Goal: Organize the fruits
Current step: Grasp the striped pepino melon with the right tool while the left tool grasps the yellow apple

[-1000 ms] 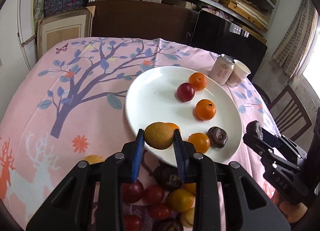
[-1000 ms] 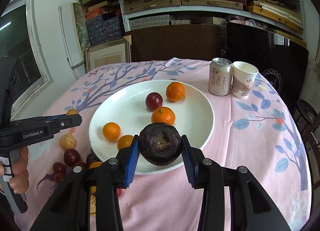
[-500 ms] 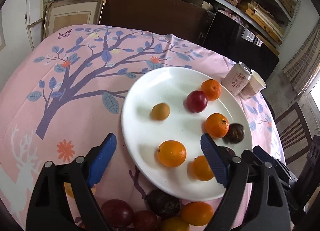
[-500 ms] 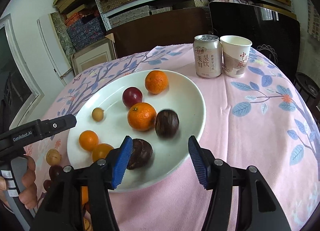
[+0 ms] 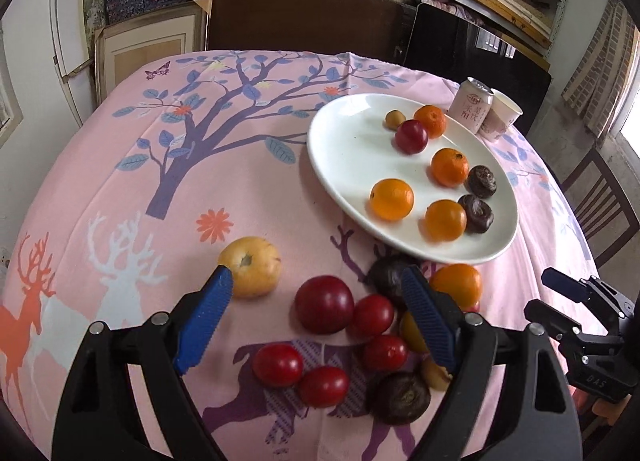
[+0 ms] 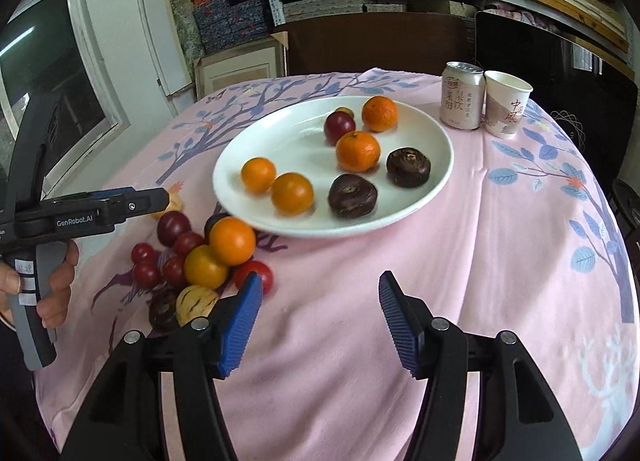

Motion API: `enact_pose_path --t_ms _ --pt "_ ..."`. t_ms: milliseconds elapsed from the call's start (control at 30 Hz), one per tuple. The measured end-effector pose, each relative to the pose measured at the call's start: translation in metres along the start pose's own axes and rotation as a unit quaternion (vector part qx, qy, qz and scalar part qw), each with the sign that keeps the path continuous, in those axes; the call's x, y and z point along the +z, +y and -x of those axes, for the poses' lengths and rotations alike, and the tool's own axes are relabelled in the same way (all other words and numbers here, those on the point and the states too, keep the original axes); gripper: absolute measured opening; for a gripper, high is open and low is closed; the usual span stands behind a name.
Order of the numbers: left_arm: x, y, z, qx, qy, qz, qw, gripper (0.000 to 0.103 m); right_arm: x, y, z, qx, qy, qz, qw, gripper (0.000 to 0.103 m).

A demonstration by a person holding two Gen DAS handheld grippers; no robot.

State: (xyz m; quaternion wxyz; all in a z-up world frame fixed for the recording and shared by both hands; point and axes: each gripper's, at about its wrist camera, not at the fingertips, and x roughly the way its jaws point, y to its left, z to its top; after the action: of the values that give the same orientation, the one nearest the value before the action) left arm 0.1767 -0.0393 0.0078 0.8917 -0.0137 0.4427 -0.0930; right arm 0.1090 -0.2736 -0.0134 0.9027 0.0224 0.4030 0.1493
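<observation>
Left wrist view: the left gripper hangs released and empty over the loose pile on the pink tablecloth, its jaws spread around a large red plum, with a yellow apple-like fruit touching its left finger. Right wrist view: the right gripper is likewise released and empty above bare cloth, the pile just to its left. Beyond lies the white plate, holding four oranges, one plum, a small tan fruit and two dark passion fruits. Farther back stand a drink can and a paper cup. Judged step: return for the next pick; the left needs lowering and closing on one fruit without nudging neighbours. A second ago both grippers held fruit above the plate; those now lie on it.
</observation>
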Motion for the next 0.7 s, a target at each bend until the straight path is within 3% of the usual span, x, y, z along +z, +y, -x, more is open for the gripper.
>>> enact_pose_path --t_ms 333,500,700 --pt "-0.041 0.008 0.015 0.015 0.007 -0.040 0.9991 0.084 -0.021 0.046 -0.011 0.027 0.034 0.033 0.998 0.061" --pt "-0.056 0.019 0.018 0.028 0.011 -0.057 0.9979 0.084 -0.032 0.079 -0.026 -0.019 0.055 0.121 0.991 0.061" --pt "-0.068 0.037 0.023 0.029 0.014 -0.058 0.9978 0.084 -0.023 0.080 -0.041 -0.029 0.057 0.118 0.991 0.059"
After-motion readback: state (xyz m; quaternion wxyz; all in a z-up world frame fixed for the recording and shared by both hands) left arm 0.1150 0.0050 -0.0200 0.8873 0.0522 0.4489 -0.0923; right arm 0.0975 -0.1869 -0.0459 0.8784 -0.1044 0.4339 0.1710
